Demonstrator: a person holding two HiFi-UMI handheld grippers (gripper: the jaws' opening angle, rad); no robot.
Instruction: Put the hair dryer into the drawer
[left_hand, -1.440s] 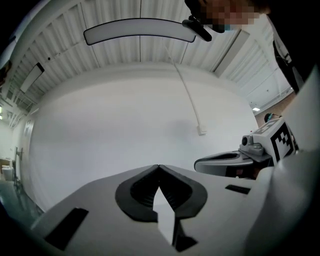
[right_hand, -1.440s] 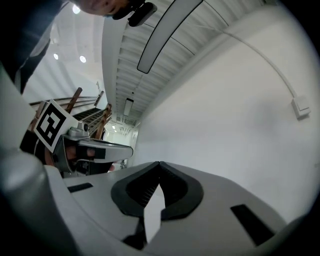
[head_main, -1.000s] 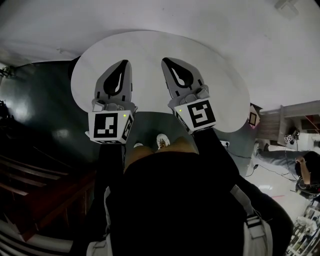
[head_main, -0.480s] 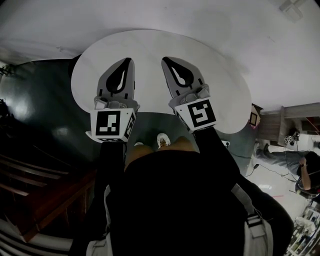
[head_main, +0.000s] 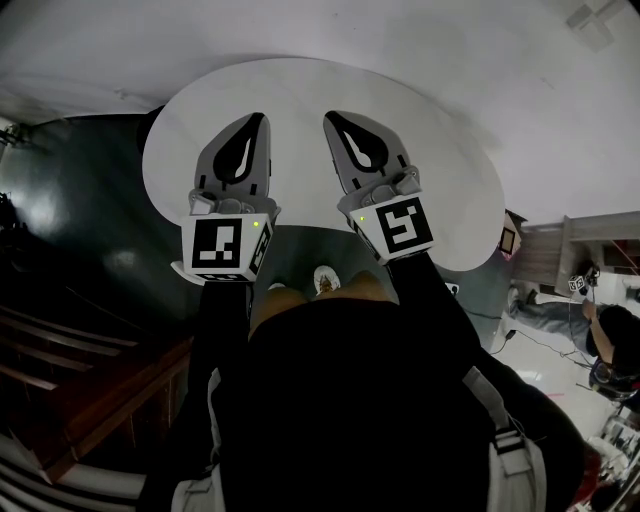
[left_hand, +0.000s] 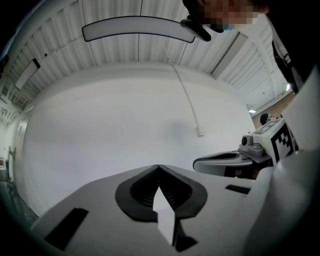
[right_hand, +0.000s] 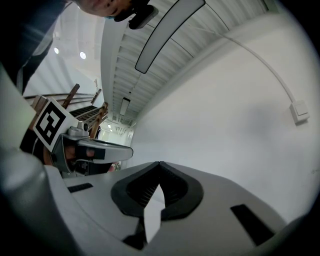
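Note:
No hair dryer and no drawer appear in any view. Seen from the head view, both grippers are held side by side over a white round table (head_main: 445, 170), pointing away from me. My left gripper (head_main: 258, 119) is shut, its tips meeting with nothing between them, as the left gripper view confirms (left_hand: 158, 166). Just to its right, my right gripper (head_main: 330, 118) is also shut and empty, its pads touching in the right gripper view (right_hand: 159, 163). Each gripper sees the other at its side: the right gripper (left_hand: 225, 162) and the left gripper (right_hand: 95, 150).
Both gripper views face a plain white wall (left_hand: 115, 120) with a thin cable running to a small box (right_hand: 299, 112). A dark floor (head_main: 90, 220) surrounds the table. Wooden furniture (head_main: 570, 245) and another person (head_main: 610, 340) are at the far right. My shoes (head_main: 323, 281) show below the grippers.

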